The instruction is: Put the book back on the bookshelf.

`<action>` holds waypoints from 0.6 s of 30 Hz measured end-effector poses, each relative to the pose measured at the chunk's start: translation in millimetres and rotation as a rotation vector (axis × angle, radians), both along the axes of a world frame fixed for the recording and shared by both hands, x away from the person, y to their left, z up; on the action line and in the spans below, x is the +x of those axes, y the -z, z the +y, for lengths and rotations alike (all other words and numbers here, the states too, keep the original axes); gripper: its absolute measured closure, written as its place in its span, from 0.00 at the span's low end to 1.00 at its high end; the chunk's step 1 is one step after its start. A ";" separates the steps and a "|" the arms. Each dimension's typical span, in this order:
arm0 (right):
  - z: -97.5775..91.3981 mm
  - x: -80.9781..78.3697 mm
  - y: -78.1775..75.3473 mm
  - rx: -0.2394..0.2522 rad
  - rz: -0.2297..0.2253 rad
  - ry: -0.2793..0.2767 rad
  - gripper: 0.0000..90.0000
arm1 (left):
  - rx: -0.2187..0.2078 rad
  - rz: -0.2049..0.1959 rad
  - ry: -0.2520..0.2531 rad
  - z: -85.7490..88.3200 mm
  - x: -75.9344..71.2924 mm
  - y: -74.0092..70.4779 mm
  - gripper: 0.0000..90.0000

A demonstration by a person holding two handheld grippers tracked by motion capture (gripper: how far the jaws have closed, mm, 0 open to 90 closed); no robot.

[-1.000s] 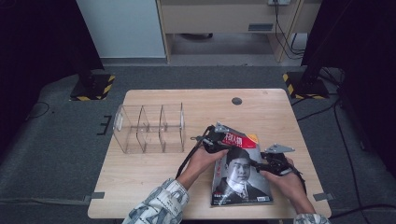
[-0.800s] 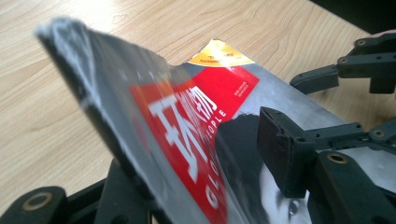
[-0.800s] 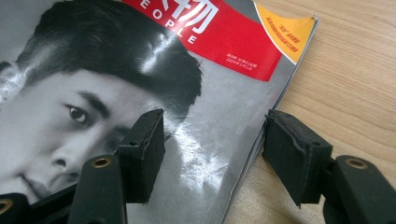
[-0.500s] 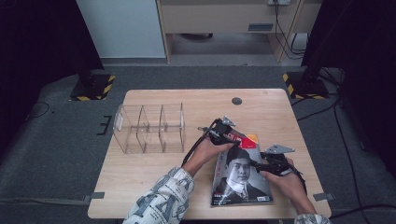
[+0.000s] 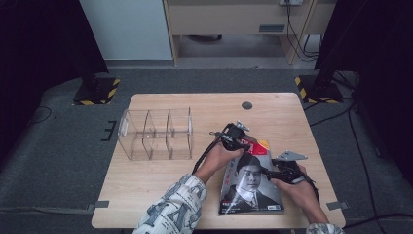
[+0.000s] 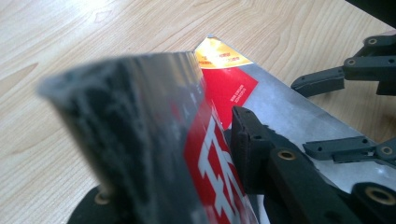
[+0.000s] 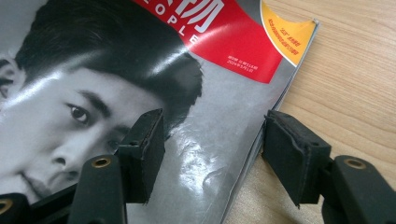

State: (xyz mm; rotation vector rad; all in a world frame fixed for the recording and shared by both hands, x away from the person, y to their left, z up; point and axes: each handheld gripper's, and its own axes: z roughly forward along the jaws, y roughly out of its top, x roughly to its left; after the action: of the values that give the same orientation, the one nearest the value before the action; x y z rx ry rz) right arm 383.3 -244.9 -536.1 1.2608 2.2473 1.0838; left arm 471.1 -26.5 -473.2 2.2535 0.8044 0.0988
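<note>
A magazine [image 5: 251,183] with a black-and-white portrait and a red title band lies at the table's near right. My left gripper [image 5: 242,142] is at its far left corner. In the left gripper view that corner of the magazine [image 6: 154,116] curls up between the jaws, which have just been closing, and the right pad [image 6: 243,135] presses on the cover. My right gripper [image 5: 269,171] is open and straddles the magazine's right edge. One of its fingers [image 7: 147,140] is over the cover [image 7: 93,70] and the other is over bare table [image 7: 355,70].
A clear acrylic organiser [image 5: 156,134] with three compartments stands on the table's left half. A dark round grommet [image 5: 247,105] sits near the far edge. The wooden table [image 5: 170,195] has bare room in front of the organiser. The person's patterned sleeve [image 5: 170,214] comes in at the bottom.
My left gripper has moved away and to the right, to the magazine's far corner, and closed on it, so the corner has lifted. The right gripper has stayed put.
</note>
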 end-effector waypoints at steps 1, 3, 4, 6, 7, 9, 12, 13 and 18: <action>0.0 0.0 0.0 -0.001 0.000 0.000 0.43 | 0.002 -0.006 0.003 -0.7 -0.5 -1.2 0.87; 0.0 0.0 0.0 -0.001 0.001 0.001 0.43 | 0.008 -0.016 0.004 -1.6 -1.5 -2.6 0.87; 0.1 0.0 0.0 -0.001 0.001 0.002 0.42 | 0.010 -0.020 0.001 -1.9 -1.9 -3.9 0.88; 0.4 0.2 0.0 0.002 0.004 0.005 0.41 | 0.004 -0.023 -0.007 -1.4 -1.6 -5.2 0.89; 0.5 0.4 0.0 0.003 0.004 0.007 0.41 | 0.006 -0.023 -0.010 -1.2 -1.3 -5.8 0.89; 0.4 0.5 0.0 0.003 0.006 0.012 0.42 | 0.008 -0.016 -0.021 -0.8 2.4 -6.2 0.91; -2.4 3.1 -1.9 0.013 0.022 0.029 0.48 | 0.004 -0.002 -0.018 -0.2 7.0 -5.3 0.93; -4.6 3.6 -3.9 0.010 0.020 0.033 0.50 | -0.009 0.004 -0.018 0.1 7.3 -5.3 0.93; -16.0 0.5 -13.7 0.043 -0.024 0.064 0.53 | -0.036 -0.015 -0.006 0.8 1.3 -17.5 0.94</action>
State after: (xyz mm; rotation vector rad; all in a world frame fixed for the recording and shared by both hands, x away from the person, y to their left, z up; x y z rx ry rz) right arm 383.7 -260.9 -522.3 1.3205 2.1610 1.1234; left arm 472.4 -25.7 -455.6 2.2137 0.7991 0.1029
